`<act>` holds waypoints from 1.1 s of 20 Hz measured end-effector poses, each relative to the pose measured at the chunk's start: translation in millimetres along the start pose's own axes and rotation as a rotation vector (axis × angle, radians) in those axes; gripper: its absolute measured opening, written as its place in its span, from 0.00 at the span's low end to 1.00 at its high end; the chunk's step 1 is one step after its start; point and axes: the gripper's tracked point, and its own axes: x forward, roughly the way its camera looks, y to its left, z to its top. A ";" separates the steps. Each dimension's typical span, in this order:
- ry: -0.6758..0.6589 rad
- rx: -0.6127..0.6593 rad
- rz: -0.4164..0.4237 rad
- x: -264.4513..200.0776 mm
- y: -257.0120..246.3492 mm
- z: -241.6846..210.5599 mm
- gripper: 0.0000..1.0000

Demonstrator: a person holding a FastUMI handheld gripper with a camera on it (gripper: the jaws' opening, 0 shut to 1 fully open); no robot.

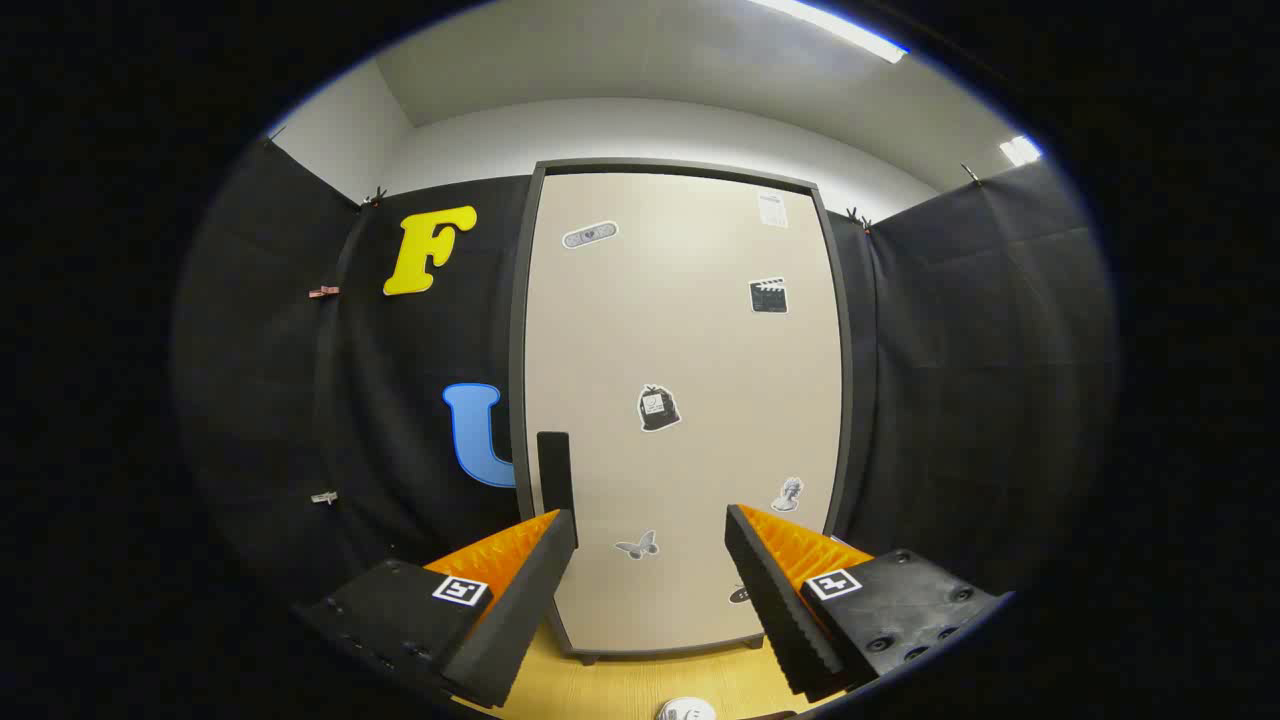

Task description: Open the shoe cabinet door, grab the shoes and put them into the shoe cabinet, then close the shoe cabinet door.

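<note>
I've got the tongs [650,545] spread wide, nothing between the fingers, aimed straight at the shoe cabinet [680,400]. Cabinet stands upright on the wooden surface [640,685], long axis vertical, front face square to me, on short feet at the base. Door [700,350] is shut, flush in its dark frame, pale panel with a handful of small stickers scattered over it. Dark vertical handle [554,470] sits on the door's left edge, low down, just beyond the tip of my left finger [520,590]; its long axis runs up-down, parallel to the door edge. Right finger [775,590] lines up with the lower right part of the door, apart from it as far as I can tell. Neither finger is touching the cabinet from what I see. A small white round object [687,711] lies on the surface between the fingers, close to me, mostly cut off so I can't tell what it is. Black cloth walls flank the cabinet on both sides.
</note>
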 end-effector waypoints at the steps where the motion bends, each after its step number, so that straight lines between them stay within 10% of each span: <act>1: 0.000 0.002 0.001 0.0 -0.1 0.0 0.99; 22: 0.032 0.022 0.043 15.3 24.0 -12.8 0.99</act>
